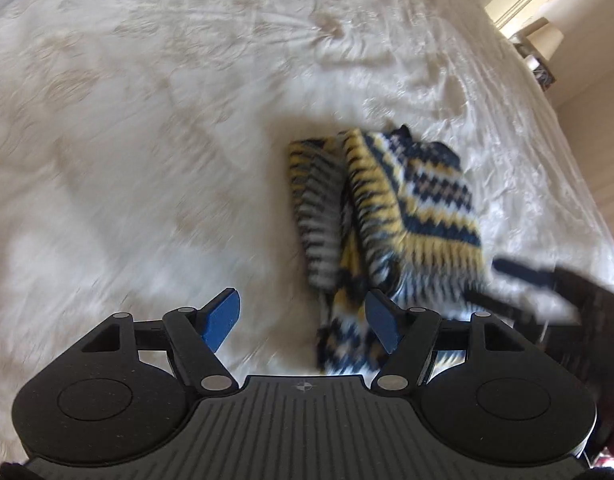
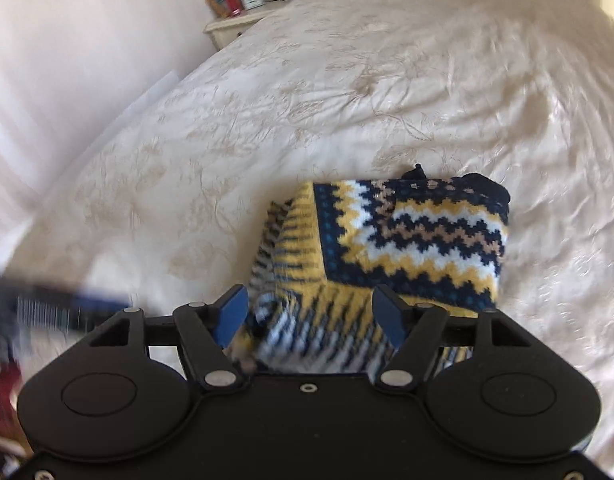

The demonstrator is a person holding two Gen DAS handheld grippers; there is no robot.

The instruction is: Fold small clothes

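Note:
A small knitted sweater (image 1: 411, 204) in navy, yellow, white and tan zigzags lies folded in a bundle on the cream bedspread (image 1: 147, 128). My left gripper (image 1: 303, 316) is open just before its near end; its right finger (image 1: 381, 320) stands over the sweater's lower edge, the left one over bare bedspread. In the right wrist view the sweater (image 2: 411, 240) fills the lower middle, and my right gripper (image 2: 311, 312) stands open with the sweater's striped near edge between its fingers, pads apart from it. Each gripper shows as a blur in the other's view: right gripper (image 1: 519, 284), left gripper (image 2: 67, 300).
The bedspread (image 2: 347, 92) runs wide to the left and beyond the sweater. A nightstand (image 2: 235, 28) with small items stands by the wall at the bed's far corner. The bed's right edge (image 1: 579, 184) drops off close to the sweater.

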